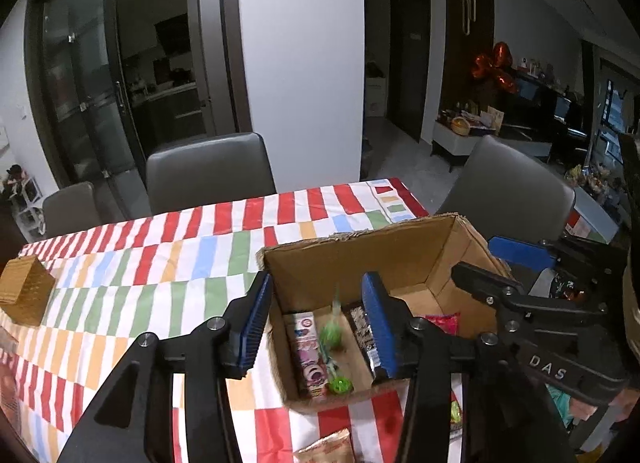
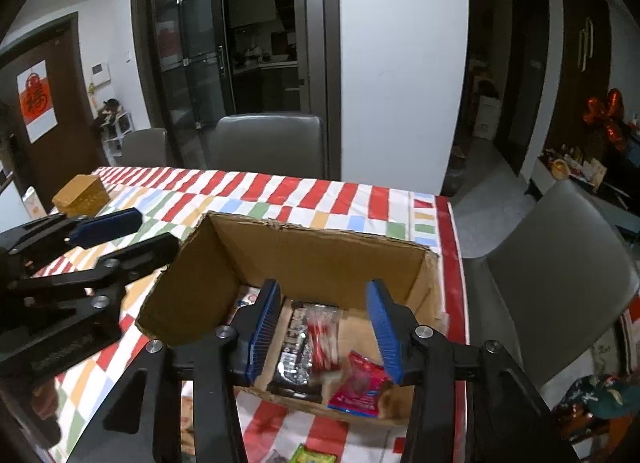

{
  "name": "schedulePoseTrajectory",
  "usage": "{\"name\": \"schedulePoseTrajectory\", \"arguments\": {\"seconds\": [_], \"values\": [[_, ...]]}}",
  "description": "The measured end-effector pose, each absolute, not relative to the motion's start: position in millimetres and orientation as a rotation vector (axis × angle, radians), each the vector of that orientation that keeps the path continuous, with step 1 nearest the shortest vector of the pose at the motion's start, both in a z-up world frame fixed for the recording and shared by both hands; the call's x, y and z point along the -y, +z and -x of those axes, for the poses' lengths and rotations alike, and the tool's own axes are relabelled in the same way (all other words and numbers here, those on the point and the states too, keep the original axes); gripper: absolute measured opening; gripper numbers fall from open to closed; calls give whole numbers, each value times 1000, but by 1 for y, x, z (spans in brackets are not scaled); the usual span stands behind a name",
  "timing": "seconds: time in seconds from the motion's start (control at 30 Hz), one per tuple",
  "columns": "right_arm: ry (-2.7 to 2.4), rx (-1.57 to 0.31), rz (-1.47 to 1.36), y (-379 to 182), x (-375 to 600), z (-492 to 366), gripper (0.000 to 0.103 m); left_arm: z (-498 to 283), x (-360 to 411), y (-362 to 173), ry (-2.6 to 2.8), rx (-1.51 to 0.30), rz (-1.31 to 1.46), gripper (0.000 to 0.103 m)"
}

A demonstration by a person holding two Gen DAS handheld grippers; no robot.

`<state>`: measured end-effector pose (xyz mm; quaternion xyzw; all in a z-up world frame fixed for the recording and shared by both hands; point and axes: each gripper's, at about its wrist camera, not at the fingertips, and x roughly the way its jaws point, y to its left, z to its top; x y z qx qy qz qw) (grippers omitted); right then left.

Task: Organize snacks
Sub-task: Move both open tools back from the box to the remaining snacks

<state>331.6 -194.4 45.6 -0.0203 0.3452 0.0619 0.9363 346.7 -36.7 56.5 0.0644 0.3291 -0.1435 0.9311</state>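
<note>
Below both parted grippers (image 1: 318, 323) (image 2: 326, 327), cardboard box (image 2: 320, 251), snacks (image 2: 360, 383) inside

The letters "DAS" stand in white on the black body of the right claw (image 1: 520, 259), at about four o'clock in the left wrist view. A red paper sign (image 2: 35, 101) on the brown door (image 2: 52, 111), at nine o'clock in the right wrist view, bears one Chinese character, too blurred to read.

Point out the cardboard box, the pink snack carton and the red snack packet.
cardboard box (image 1: 360, 259): left wrist view, inner face of far wall.
pink snack carton (image 1: 308, 355): left wrist view, middle of its printed face.
red snack packet (image 2: 360, 383): right wrist view, middle of the wrapper.
</note>
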Motion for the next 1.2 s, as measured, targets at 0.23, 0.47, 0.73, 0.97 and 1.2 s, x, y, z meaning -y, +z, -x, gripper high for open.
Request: {"name": "schedulePoseTrajectory", "arguments": {"seconds": [0.23,0.47,0.73,0.97,1.2], "values": [[140,-705,43,44,194,-303,46,-313,25,54,-258,-700,-139,50],[166,-711,40,40,187,-272,46,-275,13,46,-255,-718,-120,50],[231,-724,36,26,165,-248,46,-240,-7,33,-236,-725,-136,50],[294,-760,45,3,138,-234,46,-223,-29,11,-239,-761,-151,49],[358,-812,47,-26,112,-229,46,-211,-43,-16,-279,-794,-154,49]]}}
